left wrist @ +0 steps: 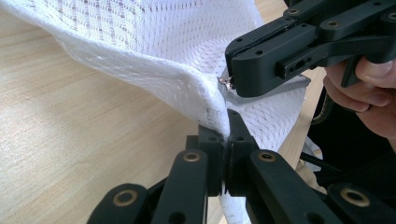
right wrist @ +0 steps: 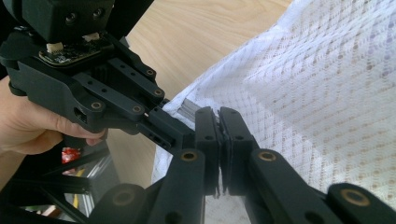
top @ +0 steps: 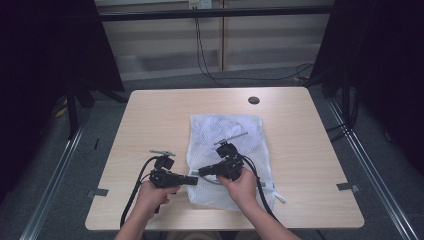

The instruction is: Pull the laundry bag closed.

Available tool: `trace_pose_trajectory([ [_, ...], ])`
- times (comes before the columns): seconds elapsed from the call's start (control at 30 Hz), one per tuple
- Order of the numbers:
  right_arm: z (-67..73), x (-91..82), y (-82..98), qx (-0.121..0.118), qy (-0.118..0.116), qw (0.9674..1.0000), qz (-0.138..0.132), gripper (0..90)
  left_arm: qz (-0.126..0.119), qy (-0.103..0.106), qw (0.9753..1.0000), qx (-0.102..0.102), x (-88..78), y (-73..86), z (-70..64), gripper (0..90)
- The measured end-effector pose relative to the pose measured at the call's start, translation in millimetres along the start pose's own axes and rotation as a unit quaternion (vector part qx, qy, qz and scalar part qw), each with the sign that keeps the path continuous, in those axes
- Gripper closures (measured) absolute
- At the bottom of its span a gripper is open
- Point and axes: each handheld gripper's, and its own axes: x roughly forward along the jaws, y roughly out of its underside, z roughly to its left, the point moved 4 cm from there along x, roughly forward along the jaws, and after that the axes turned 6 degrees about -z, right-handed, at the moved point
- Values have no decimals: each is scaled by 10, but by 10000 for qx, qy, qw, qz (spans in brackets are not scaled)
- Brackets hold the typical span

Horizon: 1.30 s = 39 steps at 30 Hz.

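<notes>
pale wood table, grey floor

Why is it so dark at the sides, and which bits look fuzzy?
High view: dim, black curtains flank the table. Left gripper view: daylight brightens the mesh bag; nearest black links blur. Right gripper view: the far mesh looks soft.

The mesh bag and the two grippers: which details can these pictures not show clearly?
- Zipper pull: in the left gripper view, the right gripper covers all but a metal glint of it.
- Contents of the mesh laundry bag: the weave lets only faint shapes through in the high view.
- What the right gripper pinches: its closed jaws hide it.
- Bag's near left corner: the left gripper covers it in the high view.
</notes>
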Motion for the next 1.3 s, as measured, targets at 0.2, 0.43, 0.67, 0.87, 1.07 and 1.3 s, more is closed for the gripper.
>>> trace_pose_trajectory([
  [0.2, -38, -18, 6, 76, -32, 10000, 2, 872, -32, 1, 10000, 1, -12, -4, 4, 882],
  [0.43, -75, -45, 6, 111, 9, 9999, 0, 872, -65, -11, 10000, -39, -58, -18, 23, 882],
  [0.67, -97, -61, 13, 78, 52, 10000, 31, 872, -109, -13, 9999, -91, -45, -18, 17, 882],
  [0.87, -127, -89, 19, 107, 106, 9999, 53, 871, -72, 13, 9999, -75, -40, -17, 22, 882],
  [1.07, -148, -108, 18, 152, 157, 9997, 73, 872, -88, -32, 10000, -35, -49, -16, 25, 883],
  [1.3, -158, -112, 19, 115, 167, 9998, 81, 872, -85, -16, 9999, -84, -39, -15, 20, 883],
])
